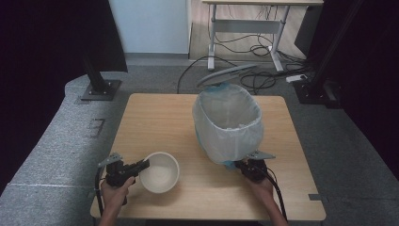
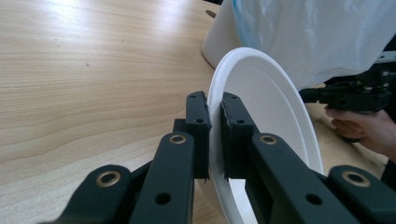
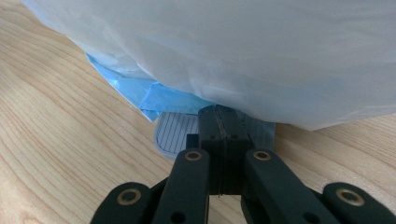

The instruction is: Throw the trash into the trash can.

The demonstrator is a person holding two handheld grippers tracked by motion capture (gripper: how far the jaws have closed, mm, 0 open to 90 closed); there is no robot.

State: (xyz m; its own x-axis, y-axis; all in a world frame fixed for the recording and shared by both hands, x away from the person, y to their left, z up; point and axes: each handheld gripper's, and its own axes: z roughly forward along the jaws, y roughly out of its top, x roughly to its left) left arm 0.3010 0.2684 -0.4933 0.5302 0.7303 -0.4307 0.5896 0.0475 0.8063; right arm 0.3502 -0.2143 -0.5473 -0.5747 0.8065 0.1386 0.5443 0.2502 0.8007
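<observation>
The bin (image 1: 228, 123), lined with a white bag (image 3: 243, 51) over a blue one (image 3: 154, 95), hides most of its own foot; in the right gripper view the bag's overhang covers everything above the ribbed grey pedal (image 3: 175, 135). The right gripper (image 3: 219, 116) rests on that pedal with jaws pressed together, nothing visibly between them. The bin's lid (image 1: 227, 74) stands raised. At the table's (image 1: 160, 113) near left, the left gripper (image 2: 215, 128) pinches the rim of a white bowl (image 2: 266, 107), one jaw inside, one outside. The bowl's lower edge is cut off in the left gripper view.
</observation>
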